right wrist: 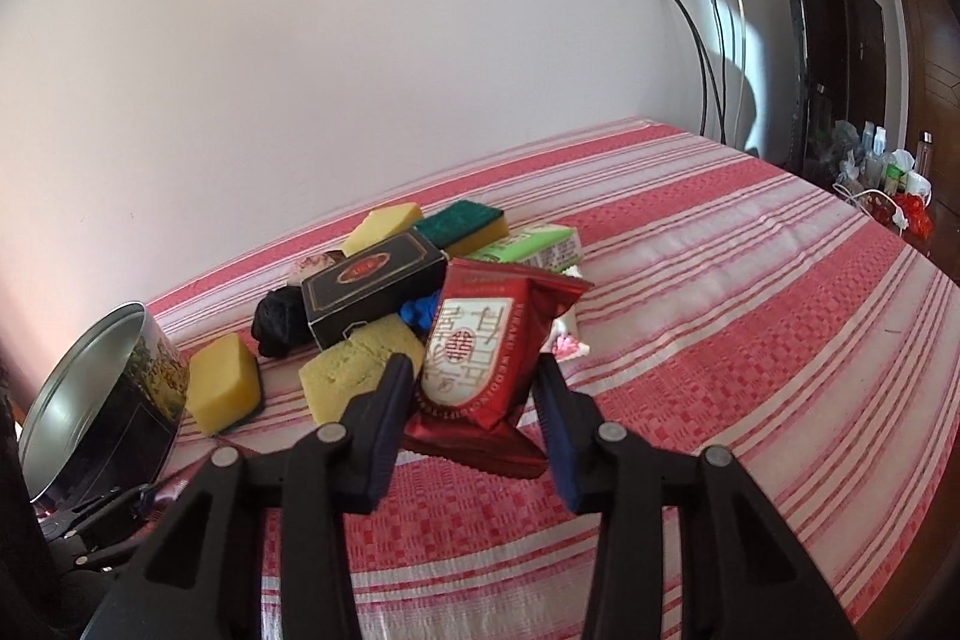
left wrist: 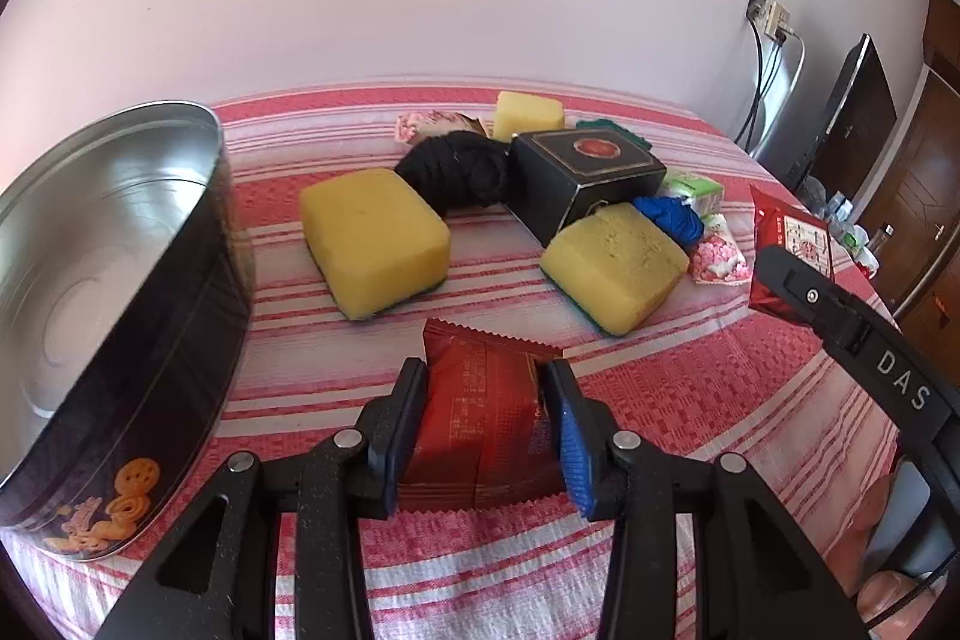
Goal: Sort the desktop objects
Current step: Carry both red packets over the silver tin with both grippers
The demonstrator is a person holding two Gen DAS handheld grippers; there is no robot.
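My left gripper [left wrist: 485, 376] is shut on a dark red snack packet [left wrist: 480, 418], which is held just over the striped cloth beside the open round biscuit tin [left wrist: 150, 370]. My right gripper [right wrist: 473, 370] is shut on a second red packet with a white label [right wrist: 474, 340], holding it tilted above the cloth in front of the pile. That packet [left wrist: 786, 250] also shows at the right of the left wrist view. The pile holds yellow sponges [left wrist: 375, 244] [left wrist: 612, 265], a black box [left wrist: 582, 178], a black cloth [left wrist: 456, 172] and a blue item [left wrist: 669, 217].
The tin [right wrist: 90, 400] stands at the far left with a shiny, bare inside. A green-topped sponge [right wrist: 462, 220], a green packet [right wrist: 534, 244] and pink sweets [left wrist: 720, 262] lie behind the pile. The red-and-white striped cloth [right wrist: 720, 310] stretches right. Cables and a dark screen [right wrist: 840, 58] line the wall.
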